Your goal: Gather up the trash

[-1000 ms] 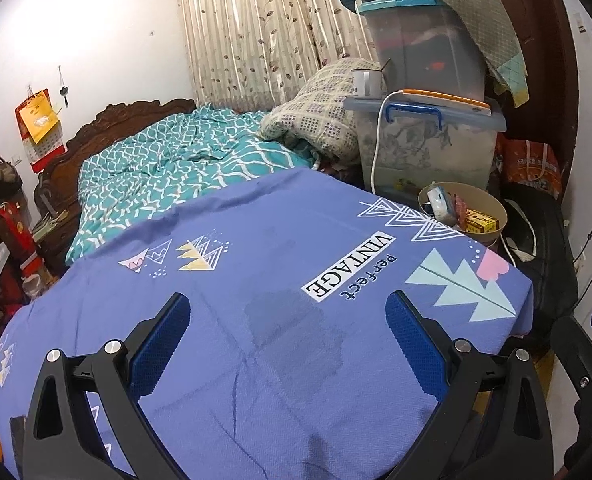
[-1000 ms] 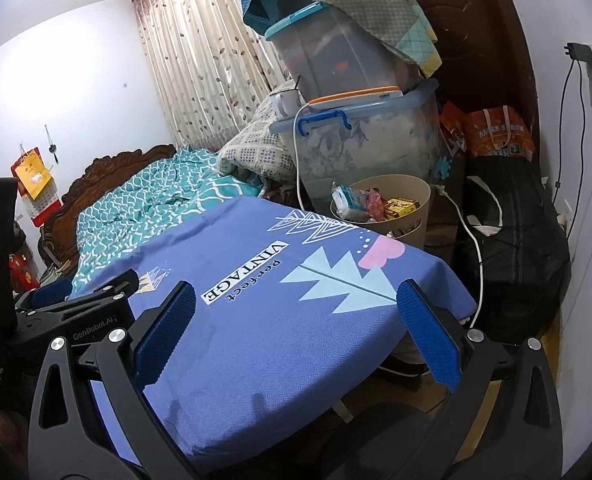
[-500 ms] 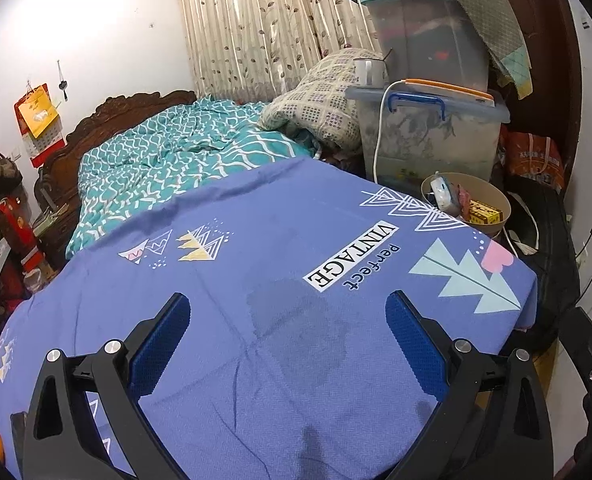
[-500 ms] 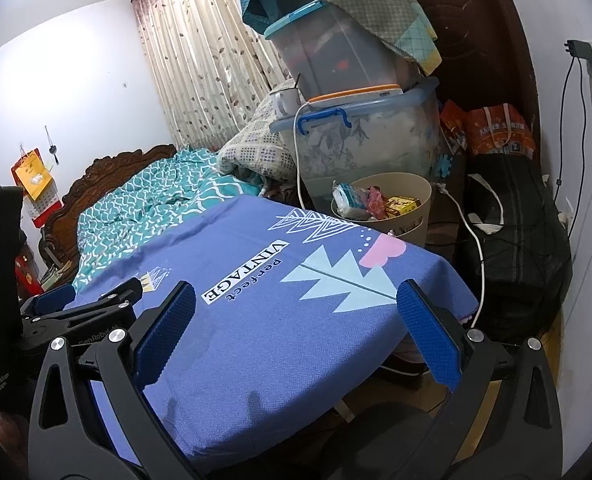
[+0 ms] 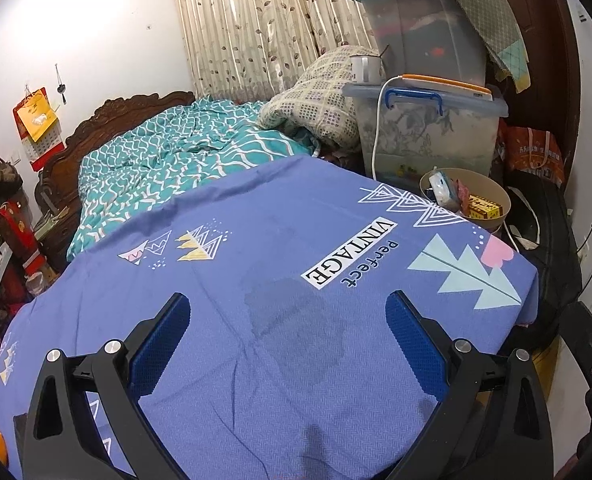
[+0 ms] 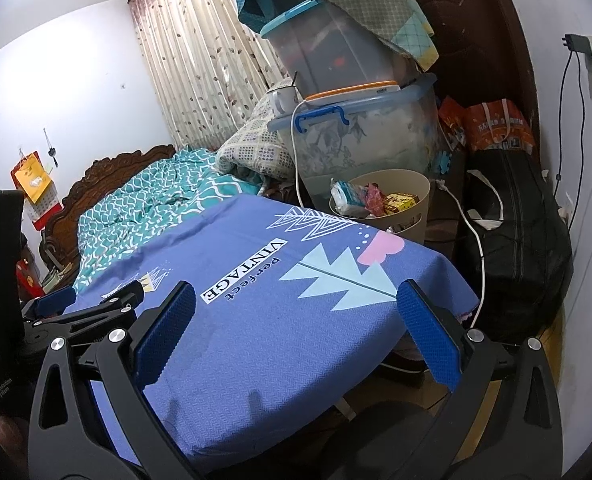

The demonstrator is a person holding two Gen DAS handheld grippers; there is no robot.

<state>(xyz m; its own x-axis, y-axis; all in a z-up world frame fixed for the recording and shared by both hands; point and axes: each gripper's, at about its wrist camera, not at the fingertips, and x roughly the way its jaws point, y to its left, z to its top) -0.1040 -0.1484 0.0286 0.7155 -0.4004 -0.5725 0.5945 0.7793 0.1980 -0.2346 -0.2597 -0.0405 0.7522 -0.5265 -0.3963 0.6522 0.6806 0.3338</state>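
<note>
Since a second ago: barely any change. The left view has shifted slightly, so the beige bin sits a little lower and further right in frame; the right view is almost the same. Both grippers stayed spread with nothing between the pads.

Left gripper [image 5: 288, 344]: jaws wide, holding nothing, hovering over the worktop [image 5: 224, 380] with its blue printed cloth. A darker damp-looking patch [image 5: 292, 316] lies on the cloth right between and just ahead of the fingers. Far left of the gripper, a carved headboard [image 5: 108, 116]; ahead-left, the bed with its teal patterned duvet [image 5: 168, 152]. Ahead-right, past the worktop's far corner, the beige bin [image 5: 491, 216] stands on the floor with wrappers and a yellow box [image 5: 481, 207] inside. Behind the bin, stacked clear storage boxes [image 5: 431, 136], with a white cable hanging down the front.

Right gripper [image 6: 296, 328]: jaws wide too, holding nothing, held over the worktop's [image 6: 256, 344] near right corner. The left gripper [image 6: 96, 312] shows at this one's left, just above the cloth. Ahead and slightly right, the bin [image 6: 407, 220] is just beyond the worktop's far edge, trash [image 6: 369, 196] piled to about rim level. Right of the bin, a black bag [image 6: 515, 232] against the wall. No loose trash visible on the cloth in either view.
</note>
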